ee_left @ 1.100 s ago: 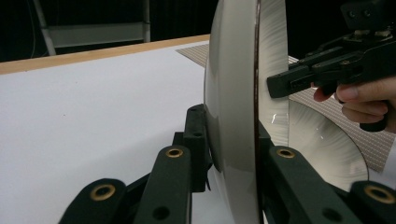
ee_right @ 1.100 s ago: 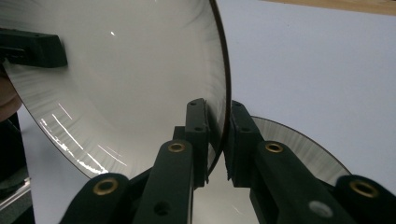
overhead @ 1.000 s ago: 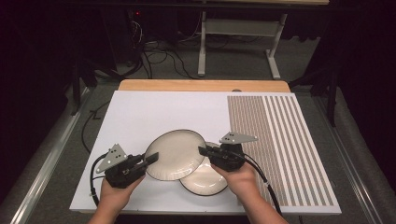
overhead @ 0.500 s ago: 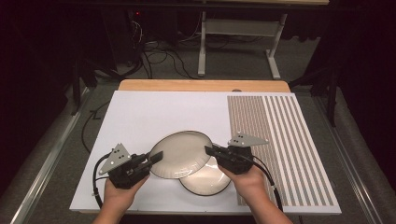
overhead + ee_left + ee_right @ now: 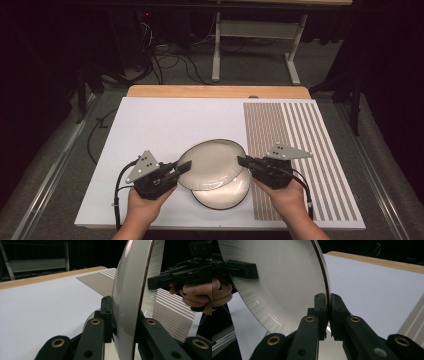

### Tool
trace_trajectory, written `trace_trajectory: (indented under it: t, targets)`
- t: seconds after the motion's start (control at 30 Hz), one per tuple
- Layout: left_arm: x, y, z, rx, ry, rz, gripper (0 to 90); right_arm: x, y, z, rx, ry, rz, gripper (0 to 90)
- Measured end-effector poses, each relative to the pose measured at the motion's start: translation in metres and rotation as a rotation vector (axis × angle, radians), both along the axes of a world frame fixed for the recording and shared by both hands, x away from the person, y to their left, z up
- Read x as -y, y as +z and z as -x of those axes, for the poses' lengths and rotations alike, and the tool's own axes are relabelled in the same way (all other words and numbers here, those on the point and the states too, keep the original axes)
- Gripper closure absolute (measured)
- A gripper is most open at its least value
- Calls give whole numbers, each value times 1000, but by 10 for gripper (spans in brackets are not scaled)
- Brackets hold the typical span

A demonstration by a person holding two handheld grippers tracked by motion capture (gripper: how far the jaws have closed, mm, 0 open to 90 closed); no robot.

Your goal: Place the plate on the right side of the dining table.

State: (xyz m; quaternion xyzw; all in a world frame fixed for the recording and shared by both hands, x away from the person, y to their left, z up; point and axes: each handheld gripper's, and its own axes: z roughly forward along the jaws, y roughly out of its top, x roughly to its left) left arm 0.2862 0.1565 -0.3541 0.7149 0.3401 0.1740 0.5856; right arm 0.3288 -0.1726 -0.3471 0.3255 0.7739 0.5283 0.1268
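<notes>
My left gripper (image 5: 182,167) and right gripper (image 5: 243,161) each pinch the upper plate's (image 5: 212,162) rim, jaws clamped, above a second plate (image 5: 235,195)

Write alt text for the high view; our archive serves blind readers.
Two hand-held tongs, left and right, grip opposite rims of a pale plate, holding it tilted just above a second plate on a white board. Brown stripes cover the board's right part.
</notes>
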Motion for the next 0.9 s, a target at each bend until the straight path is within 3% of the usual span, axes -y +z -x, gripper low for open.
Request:
trace_trajectory:
  t: [0.5, 0.9]
  targets:
    - [68, 7, -27, -11, -83, -55, 781, 67, 6, 8, 17, -108, 3, 876]
    - [111, 3, -45, -30, -153, -86, 781, 109, 5, 12, 17, -176, 15, 875]
